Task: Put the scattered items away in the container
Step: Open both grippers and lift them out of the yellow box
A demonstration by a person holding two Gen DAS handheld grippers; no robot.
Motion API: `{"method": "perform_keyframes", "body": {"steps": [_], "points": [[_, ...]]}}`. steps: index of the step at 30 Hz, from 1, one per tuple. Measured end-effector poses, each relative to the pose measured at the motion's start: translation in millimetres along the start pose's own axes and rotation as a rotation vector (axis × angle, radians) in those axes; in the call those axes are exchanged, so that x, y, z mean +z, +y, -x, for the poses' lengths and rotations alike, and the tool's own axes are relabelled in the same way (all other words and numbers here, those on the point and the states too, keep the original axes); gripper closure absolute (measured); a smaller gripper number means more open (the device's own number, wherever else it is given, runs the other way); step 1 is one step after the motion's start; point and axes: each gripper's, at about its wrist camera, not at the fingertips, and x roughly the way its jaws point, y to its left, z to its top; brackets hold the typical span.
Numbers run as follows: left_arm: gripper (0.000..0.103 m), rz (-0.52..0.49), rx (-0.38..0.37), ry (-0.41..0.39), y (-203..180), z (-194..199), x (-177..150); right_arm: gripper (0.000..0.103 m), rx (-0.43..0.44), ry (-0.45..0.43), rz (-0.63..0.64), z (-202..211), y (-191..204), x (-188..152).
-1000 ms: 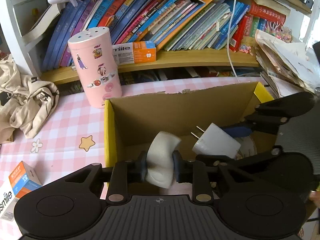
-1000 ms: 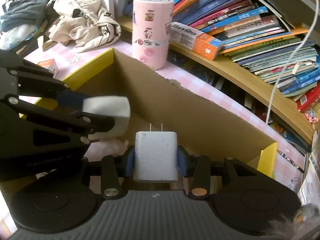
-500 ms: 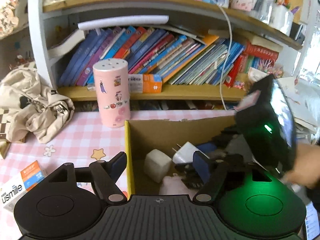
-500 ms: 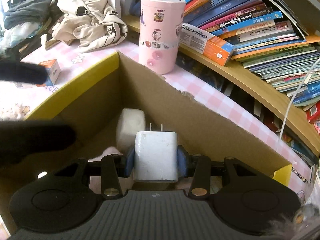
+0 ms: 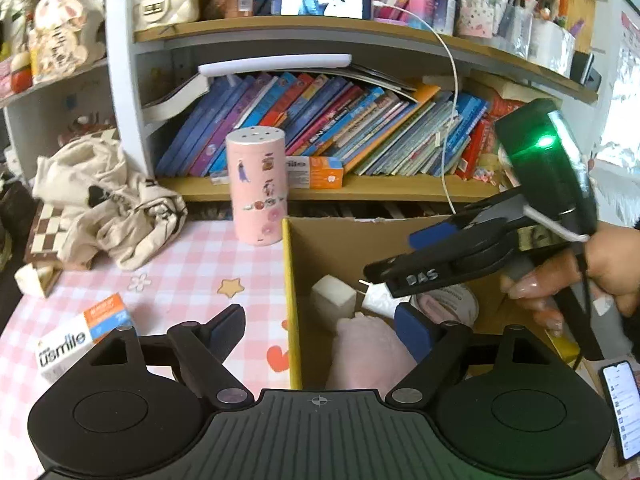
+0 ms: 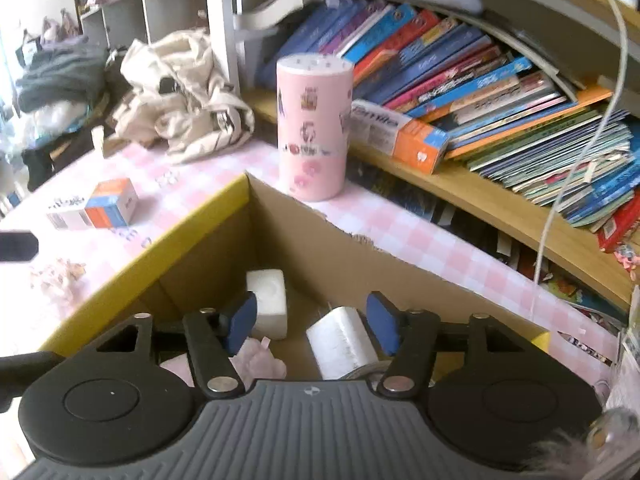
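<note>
The cardboard box (image 5: 291,280) with a yellow rim (image 6: 192,220) stands on the pink checked table. A white block (image 5: 334,300) (image 6: 268,304), a white plug charger (image 5: 376,298) (image 6: 340,342), a pink soft item (image 5: 364,348) and a round tin (image 5: 448,304) lie inside it. My left gripper (image 5: 320,328) hovers above the box's left wall, its jaws opening with nothing held. My right gripper (image 6: 310,320) (image 5: 396,256) hangs over the box with its jaws opening. The charger lies loose below its pads, free of them.
A usmile toothpaste box (image 5: 84,330) (image 6: 96,208) lies on the table left of the cardboard box. A tall pink canister (image 5: 258,188) (image 6: 314,128) stands behind it. Crumpled cloth (image 5: 108,204) is at the far left, a bookshelf (image 5: 360,188) behind, a phone (image 5: 622,404) at the lower right.
My left gripper let go of the white block and pulled back up and away from the box. My right gripper opened and the charger dropped into the box.
</note>
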Motion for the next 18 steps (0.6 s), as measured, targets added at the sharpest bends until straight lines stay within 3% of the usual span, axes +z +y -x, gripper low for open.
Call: {"method": "perform_keyframes", "body": {"steps": [8,18], "points": [[0.018,0.029,-0.007,-0.032,9,19,-13,0.037,-0.028,-0.088,-0.070,41,11,-8],[0.018,0.068,-0.055,-0.083,29,54,-31,0.033,-0.148,-0.198,-0.164,106,39,-35]]}}
